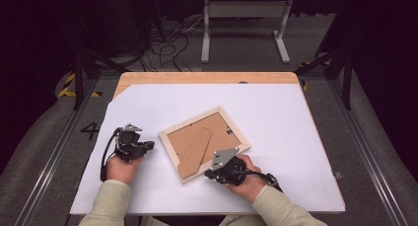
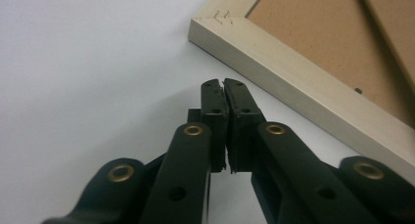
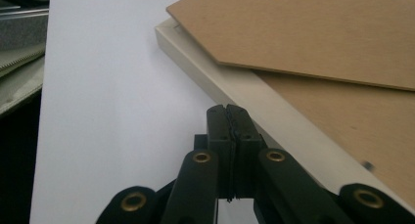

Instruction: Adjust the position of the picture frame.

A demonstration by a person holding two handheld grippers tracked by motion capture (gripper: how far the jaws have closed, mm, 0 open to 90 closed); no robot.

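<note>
A pale wooden picture frame (image 1: 204, 142) lies face down and turned askew on the white table cover (image 1: 276, 112). Its brown backing board and folded stand face up. My left gripper (image 1: 149, 146) is just left of the frame's left corner, jaws shut with nothing between them. In the left gripper view the shut tips (image 2: 224, 83) sit a short way off the frame's edge (image 2: 293, 82). My right gripper (image 1: 208, 174) is at the frame's near edge, also shut and empty. The right gripper view has its tips (image 3: 228, 109) right beside the frame's rim (image 3: 274, 111), under the stand (image 3: 313, 28).
The white cover spans most of the wooden table (image 1: 207, 78). Behind the table stand a white metal frame (image 1: 244, 23) and loose cables (image 1: 162, 43) on the floor. Dark floor rails run along both sides. The table's near edge (image 1: 207, 212) is by the person's sleeves.
</note>
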